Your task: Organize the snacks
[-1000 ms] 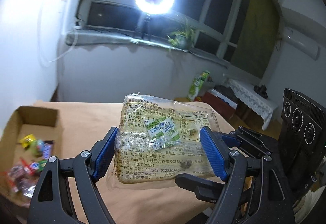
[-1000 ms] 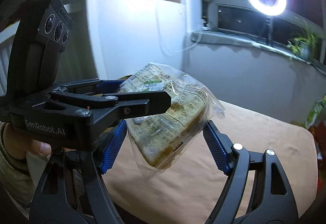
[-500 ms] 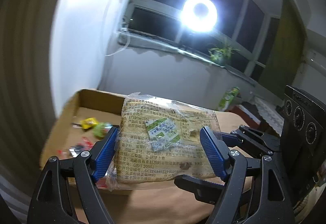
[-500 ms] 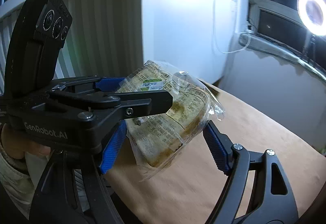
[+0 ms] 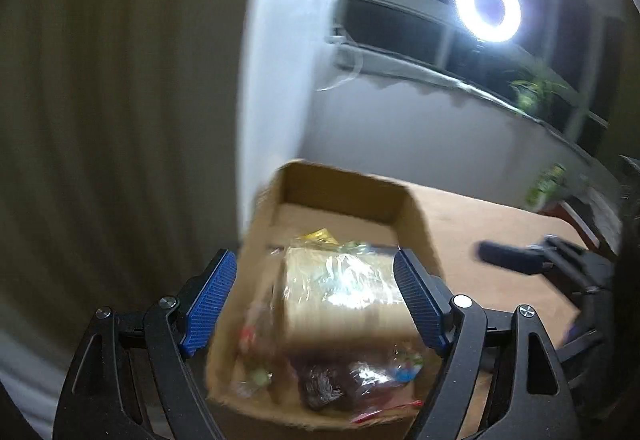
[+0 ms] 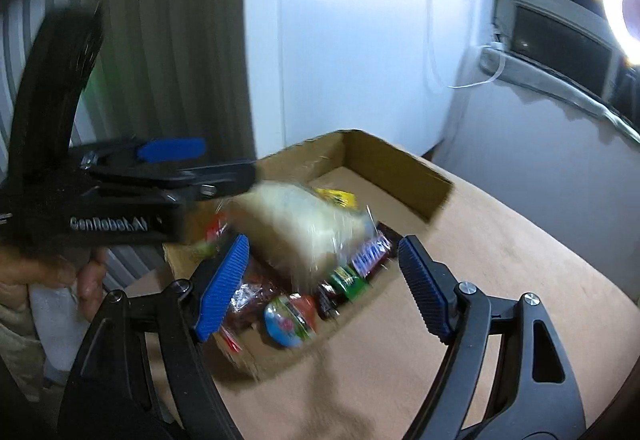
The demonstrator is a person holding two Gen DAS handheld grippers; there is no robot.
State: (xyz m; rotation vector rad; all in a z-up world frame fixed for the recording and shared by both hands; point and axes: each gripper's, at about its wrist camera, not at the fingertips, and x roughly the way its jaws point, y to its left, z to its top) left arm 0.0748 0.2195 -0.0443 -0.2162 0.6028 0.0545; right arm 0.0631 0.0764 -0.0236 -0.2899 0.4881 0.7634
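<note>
I am lowering a clear-wrapped bread packet [image 5: 340, 292] into the cardboard box [image 5: 340, 184] at the far left corner of the brown table [image 6: 500, 252]. In the left wrist view the packet is sitting between the blue pads [image 5: 416, 300] of my left gripper [image 5: 316, 300]. Its right edge is meeting the right pad, but there is a gap to the left pad, and the blur is stopping me from saying whether that gripper is gripping it or merely framing it.

My right gripper [image 6: 324, 284] is standing wide with its jaws apart; in the right wrist view the packet is lying just beyond its pads, with no pad pressing on it. The packet is already over the box, above the small wrapped sweets [image 6: 292, 316] and the chocolate bar [image 6: 370, 252] heaped at the near end.

To do this well, I judge that I should be keeping the packet level and aiming it at the barer floor toward the far wall of the box, so that it is not perching on the sweets. Both grippers should be staying inside the cardboard walls without catching the rim, since the box looks light and could be sliding or tipping. The wrapper looks slippery and the bread soft, so I should be letting go only close above the contents, then drawing both grippers straight back.
</note>
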